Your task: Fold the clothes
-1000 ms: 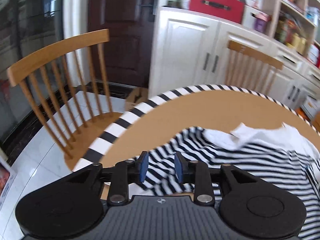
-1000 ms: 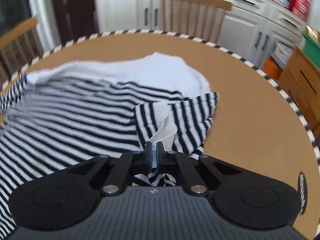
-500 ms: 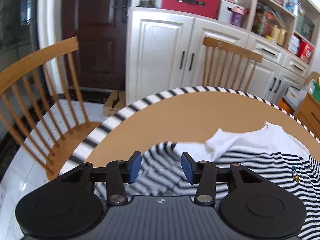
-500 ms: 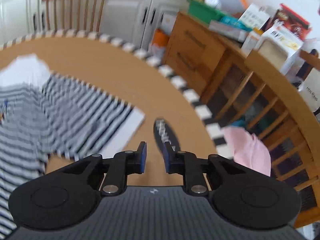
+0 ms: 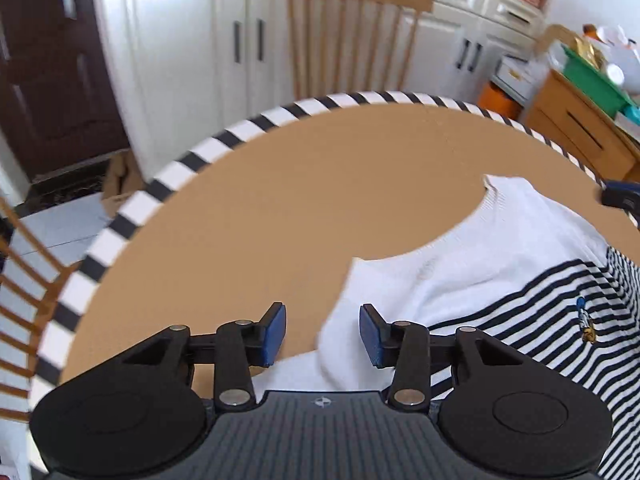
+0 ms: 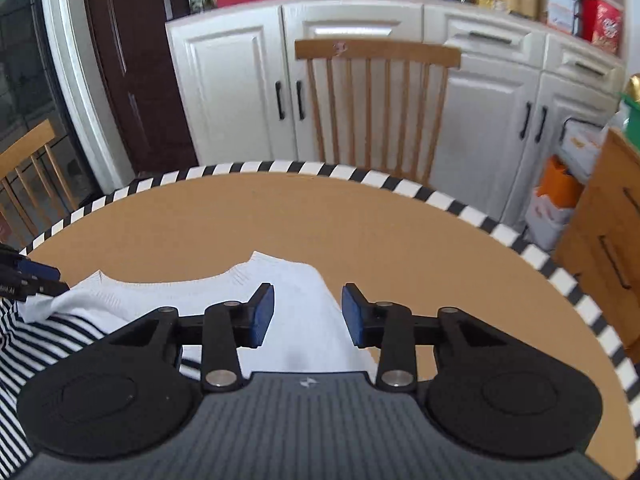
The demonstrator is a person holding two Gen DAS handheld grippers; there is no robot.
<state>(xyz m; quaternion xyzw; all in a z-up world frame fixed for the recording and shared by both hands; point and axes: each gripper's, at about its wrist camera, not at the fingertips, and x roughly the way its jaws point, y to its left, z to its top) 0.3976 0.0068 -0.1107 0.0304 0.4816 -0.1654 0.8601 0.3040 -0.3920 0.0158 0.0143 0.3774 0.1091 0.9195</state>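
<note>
A shirt with a white yoke (image 5: pixel 500 248) and black-and-white stripes (image 5: pixel 560 320) lies flat on the round table, its neckline facing the far rim. My left gripper (image 5: pixel 322 334) hovers at the shirt's left shoulder. Its jaws are closing, and a white fold shows in the gap, but the blue pads (image 5: pixel 274 332) do not press it. My right gripper (image 6: pixel 308 316) hangs over the white right shoulder (image 6: pixel 304 344). Its jaws are opening and its pads (image 6: pixel 262 316) touch nothing. Each gripper's tip shows at the edge of the other's view: the right gripper (image 5: pixel 620 198), the left gripper (image 6: pixel 28 276).
The table top (image 5: pixel 320 200) is brown with a black-and-white striped rim (image 6: pixel 400 184). A wooden chair (image 6: pixel 376 92) stands at the far side before white cabinets (image 6: pixel 240 92). Another chair (image 5: pixel 24 288) is at the left, and a wooden drawer unit (image 6: pixel 616 232) at the right.
My right gripper has let go of the striped sleeve, swung out to the right, come back over the white shoulder and opened. My left gripper slid from the striped sleeve to the white shoulder.
</note>
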